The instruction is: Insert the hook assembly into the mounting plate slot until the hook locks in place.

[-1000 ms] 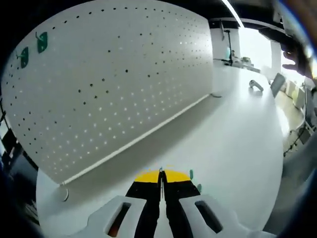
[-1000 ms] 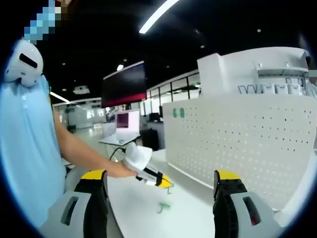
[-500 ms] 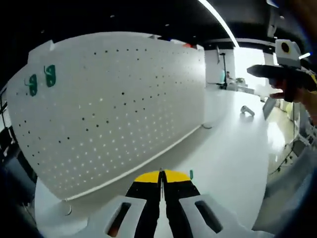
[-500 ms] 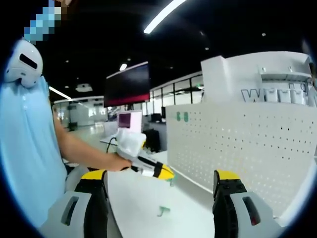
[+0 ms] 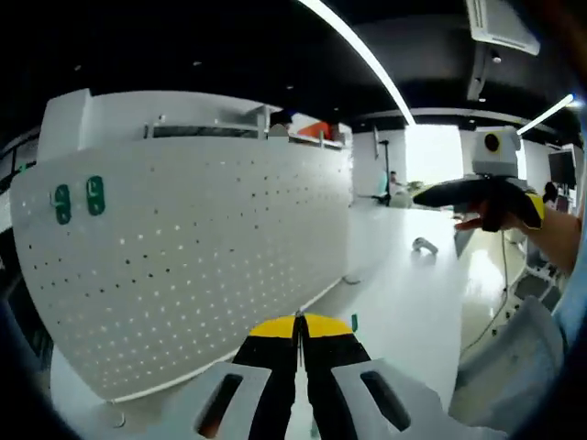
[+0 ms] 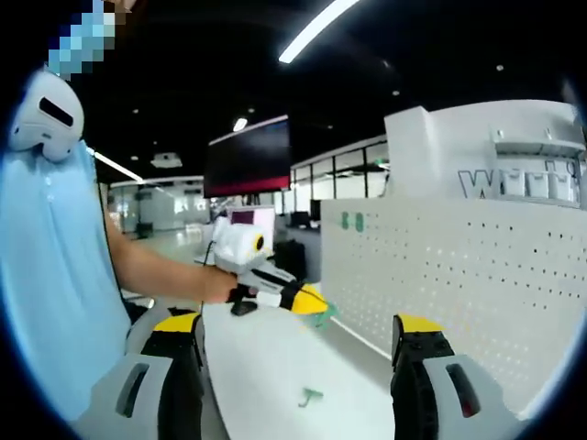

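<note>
On the white counter [image 6: 266,367], L gripper [image 5: 298,323] is up in the air w/ yellow-tipped fingers [image 5: 275,327] clenched tight, no gap between them. A small green hook assembly [image 5: 354,322] pokes out just beside the R-side tip in the left gripper view; in the right gripper view the same gripper [image 6: 316,305] comes in from the left, person's hand [image 6: 215,286] on its handle, green hook assembly [image 6: 323,314] held at the tips, clear of the counter. Looks like the grip is on that hook.

Pegboard mounting plate [image 5: 202,247] stands upright on the counter, white, rows of small holes. It's ahead & left of the L gripper in the left gripper view; on the right side in the right gripper view [image 6: 459,275]. Two green hooks [image 5: 78,198] are already on the plate near its upper far corner, side by side; also seen as a small green pair [image 6: 352,221] in the right gripper view.

R gripper [image 6: 298,335]: fingers [image 6: 417,367] spread wide apart, nothing between them. It also shows at the right of the left gripper view [image 5: 459,191], held by a hand, well off from the plate.

One more green hook [image 6: 309,397] lies loose on the counter, between the R fingers, apart from both grippers. Small grey item [image 5: 424,246] sits farther along the counter, can't tell what.
</note>
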### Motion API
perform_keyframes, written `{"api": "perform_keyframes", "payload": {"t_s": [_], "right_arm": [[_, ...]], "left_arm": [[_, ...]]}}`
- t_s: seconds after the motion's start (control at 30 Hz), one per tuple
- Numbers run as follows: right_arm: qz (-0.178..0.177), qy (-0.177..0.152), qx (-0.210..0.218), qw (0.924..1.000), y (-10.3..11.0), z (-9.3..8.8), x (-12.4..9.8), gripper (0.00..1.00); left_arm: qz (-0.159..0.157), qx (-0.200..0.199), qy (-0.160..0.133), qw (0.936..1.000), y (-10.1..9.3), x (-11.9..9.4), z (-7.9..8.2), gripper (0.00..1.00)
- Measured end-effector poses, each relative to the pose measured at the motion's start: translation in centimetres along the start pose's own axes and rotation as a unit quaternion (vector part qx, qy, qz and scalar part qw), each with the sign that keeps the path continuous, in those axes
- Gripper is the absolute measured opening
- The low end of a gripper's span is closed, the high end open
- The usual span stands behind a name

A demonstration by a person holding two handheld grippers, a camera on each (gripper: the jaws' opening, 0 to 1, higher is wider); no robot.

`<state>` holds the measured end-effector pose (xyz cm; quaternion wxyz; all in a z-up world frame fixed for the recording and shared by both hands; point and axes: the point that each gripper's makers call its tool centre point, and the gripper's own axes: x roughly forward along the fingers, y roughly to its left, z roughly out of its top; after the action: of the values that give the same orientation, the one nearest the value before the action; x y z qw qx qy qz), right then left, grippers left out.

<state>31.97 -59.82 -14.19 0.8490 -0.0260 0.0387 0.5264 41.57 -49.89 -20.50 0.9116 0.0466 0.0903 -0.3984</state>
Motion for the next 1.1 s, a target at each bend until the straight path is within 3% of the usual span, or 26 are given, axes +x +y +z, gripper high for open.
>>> {"api": "perform_keyframes", "payload": {"t_s": [0.07,0.13,0.2,0.27,0.3,0.53,1.1], "right_arm": [[0.003,-0.001,-0.002,1.0000,0.2,0.2,0.1,0.84],[0.006,0.000,-0.004,1.0000,0.3,0.3,0.1,0.83],[0.009,0.002,-0.005,0.9999,0.4,0.3,0.2,0.83],[0.011,0.001,-0.007,0.9999,0.5,0.5,0.3,0.82],[0.013,0.001,-0.007,0.9999,0.6,0.5,0.3,0.82],[0.021,0.001,-0.011,0.9997,1.0,0.7,0.4,0.79],[0.073,-0.017,-0.014,0.9971,3.2,1.8,1.3,0.50]], "left_arm": [[-0.031,0.006,-0.018,0.9994,-0.8,-0.3,0.8,0.01],[-0.026,0.012,-0.018,0.9994,-0.7,-0.5,0.9,0.01],[-0.048,0.006,-0.032,0.9983,-1.1,-0.8,1.5,0.01],[-0.048,0.010,-0.033,0.9982,-1.0,-1.0,1.7,0.01],[-0.074,0.007,-0.048,0.9961,-1.7,-1.1,2.2,0.01],[-0.124,0.004,-0.072,0.9897,-3.0,-2.2,3.2,0.01],[-0.200,-0.036,-0.145,0.9683,-5.7,-4.2,6.3,0.01]]}}
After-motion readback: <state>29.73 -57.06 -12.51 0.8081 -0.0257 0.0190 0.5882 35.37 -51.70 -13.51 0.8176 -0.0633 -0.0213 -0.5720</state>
